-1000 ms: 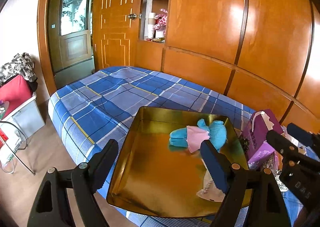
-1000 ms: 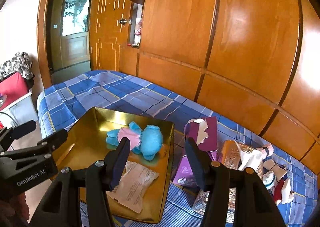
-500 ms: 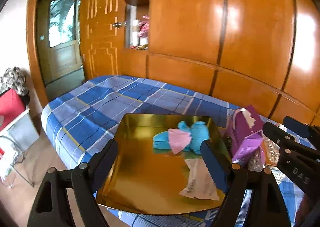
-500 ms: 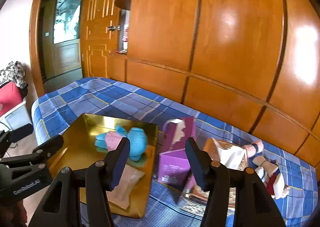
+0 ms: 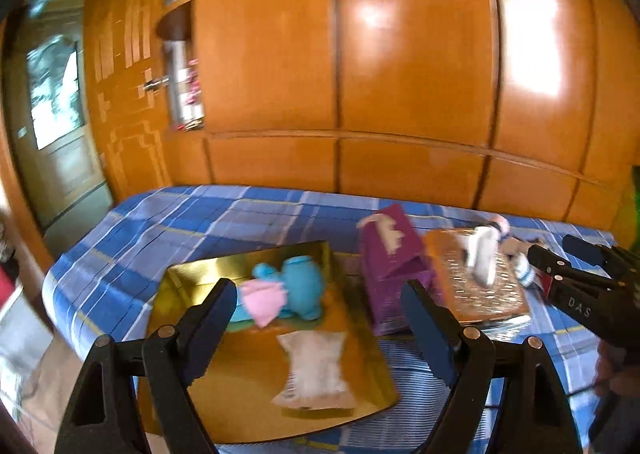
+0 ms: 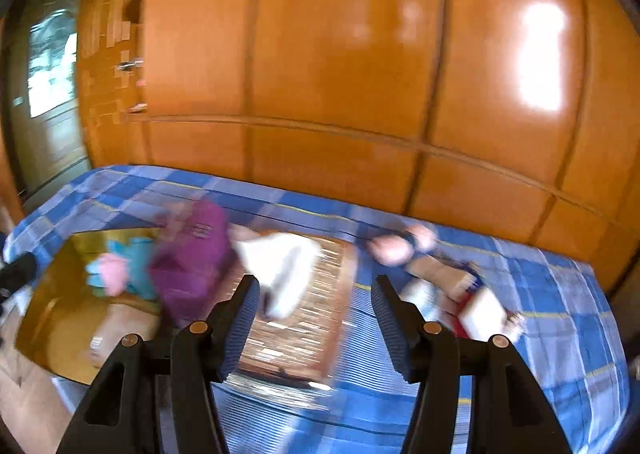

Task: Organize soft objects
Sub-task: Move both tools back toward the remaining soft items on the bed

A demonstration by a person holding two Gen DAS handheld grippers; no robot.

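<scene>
Both grippers are hanging released and empty over the blue plaid bed (image 5: 192, 222). The left gripper (image 5: 320, 318) is facing the gold tray (image 5: 188, 278), where a blue plush toy (image 5: 300, 286) is lying beside a pale snack packet (image 5: 314, 368). The right gripper (image 6: 316, 324) is pointing past a purple box (image 6: 192, 262) toward a blurred doll (image 6: 440, 274) lying on the bed.

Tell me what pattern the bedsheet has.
Blue plaid bedsheet with white and yellow lines, clearest in the left wrist view.

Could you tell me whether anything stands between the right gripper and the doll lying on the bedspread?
Nothing visible does. The right gripper is open and empty, and the doll lies just ahead to its right on open bedspread.
</scene>
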